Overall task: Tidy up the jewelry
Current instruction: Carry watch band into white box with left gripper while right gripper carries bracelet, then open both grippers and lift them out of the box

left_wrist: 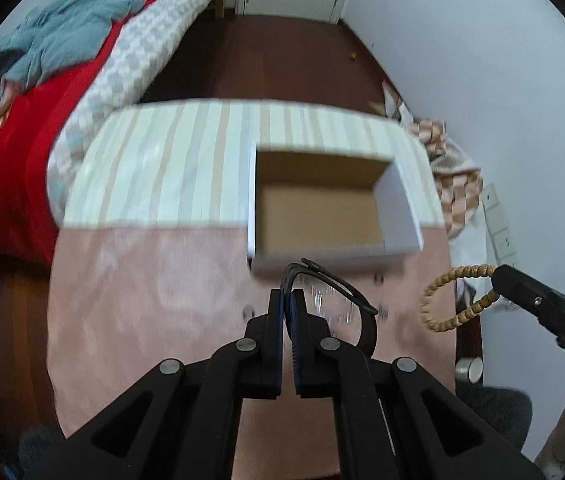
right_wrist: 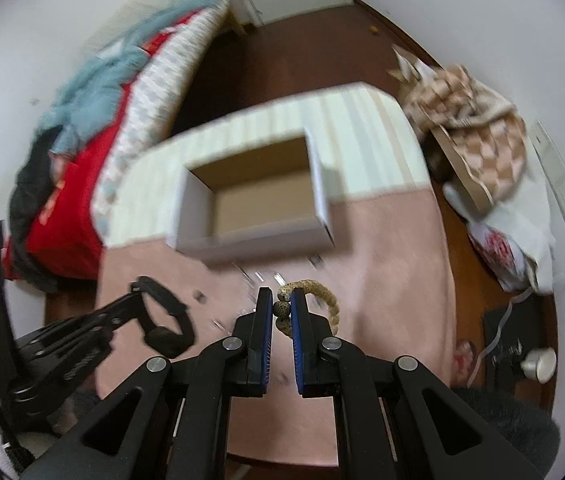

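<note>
An open white cardboard box (left_wrist: 402,208) with a brown inside stands on the cloth-covered table (left_wrist: 142,300); it also shows in the right wrist view (right_wrist: 242,240). My left gripper (left_wrist: 287,300) is shut on a black band (left_wrist: 368,328) and holds it above the table, just before the box; the band shows in the right wrist view (right_wrist: 170,320). My right gripper (right_wrist: 281,300) is shut on a tan beaded bracelet (right_wrist: 324,292), which shows hanging at the right of the left wrist view (left_wrist: 438,300). Small shiny pieces (left_wrist: 380,279) lie on the pink cloth near the box.
A bed with red and blue bedding (left_wrist: 42,100) lies to the left. A checkered cloth pile (right_wrist: 482,128) and bags sit to the right by the wall. A small round metal object (right_wrist: 538,364) rests at the right.
</note>
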### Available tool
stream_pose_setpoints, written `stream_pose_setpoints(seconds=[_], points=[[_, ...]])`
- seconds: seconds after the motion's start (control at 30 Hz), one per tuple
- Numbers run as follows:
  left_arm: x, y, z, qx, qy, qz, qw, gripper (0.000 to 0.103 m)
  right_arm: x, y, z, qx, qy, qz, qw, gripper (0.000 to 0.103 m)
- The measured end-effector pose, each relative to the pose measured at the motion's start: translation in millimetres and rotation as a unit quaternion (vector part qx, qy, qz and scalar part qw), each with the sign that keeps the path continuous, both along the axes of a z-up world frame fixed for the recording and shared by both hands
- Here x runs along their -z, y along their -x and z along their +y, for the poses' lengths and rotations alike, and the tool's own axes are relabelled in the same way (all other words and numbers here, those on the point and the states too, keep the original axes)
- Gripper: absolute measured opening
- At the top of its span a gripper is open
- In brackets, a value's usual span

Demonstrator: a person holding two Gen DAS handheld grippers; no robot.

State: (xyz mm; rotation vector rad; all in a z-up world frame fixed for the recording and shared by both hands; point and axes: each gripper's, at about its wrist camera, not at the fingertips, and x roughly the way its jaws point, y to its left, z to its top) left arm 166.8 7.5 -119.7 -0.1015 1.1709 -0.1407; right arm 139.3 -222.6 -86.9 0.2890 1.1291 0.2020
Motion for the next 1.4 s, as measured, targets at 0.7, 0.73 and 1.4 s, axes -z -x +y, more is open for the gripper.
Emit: stream_pose_setpoints(seconds=[0.7, 0.73, 1.4], points=[[52.7, -139.2, -7.1, -0.012, 0.01, 0.071, 0.9974, 0.021, 57.8, -156.0, 34.5, -0.07, -0.015, 0.069, 0.995, 0.01], [51.7, -137.8, -7.5, -0.012, 0.009, 0.067, 0.9977, 0.042, 64.0, -156.4, 33.1, -0.069, -0.008, 0.081, 0.994, 0.011], [33.9, -69.1, 13.2, -0.052, -0.113, -0.028, 0.9918, 0.103, 72.8, -94.0, 21.2, -0.007, 0.171, 0.036, 0.985, 0.1]])
